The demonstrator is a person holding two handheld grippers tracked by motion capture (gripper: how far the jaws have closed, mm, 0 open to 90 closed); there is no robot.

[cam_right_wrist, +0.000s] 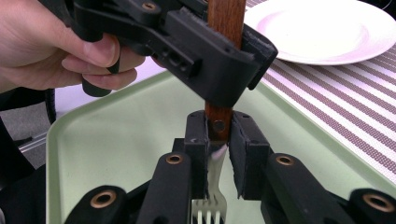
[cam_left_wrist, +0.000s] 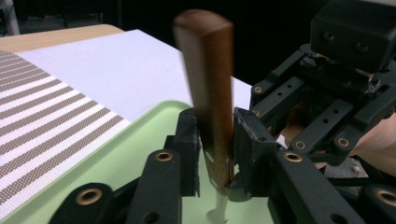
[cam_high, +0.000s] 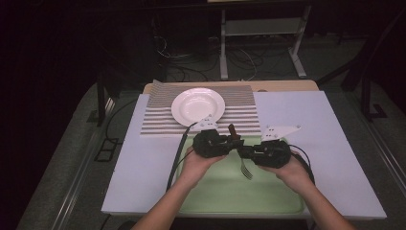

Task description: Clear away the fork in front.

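Observation:
A fork (cam_high: 245, 168) with a brown wooden handle hangs upright, tines down, over the pale green tray (cam_high: 210, 191). My right gripper (cam_right_wrist: 218, 135) is shut on the bottom of the handle, where the metal neck starts. My left gripper (cam_left_wrist: 217, 135) comes in from the opposite side and is shut on the handle (cam_left_wrist: 210, 70) a little higher up, with a pad against each flat side. In the high view the two grippers meet nose to nose, left gripper (cam_high: 233, 141) and right gripper (cam_high: 241, 149), each in a hand, with the handle's top sticking up between them.
A white plate (cam_high: 197, 106) sits on a striped placemat (cam_high: 239, 110) behind the tray. Both lie on a white table cover (cam_high: 306, 124). Cables trail from the grippers across the tray's left and right sides. A metal stand and loose cables are on the floor beyond.

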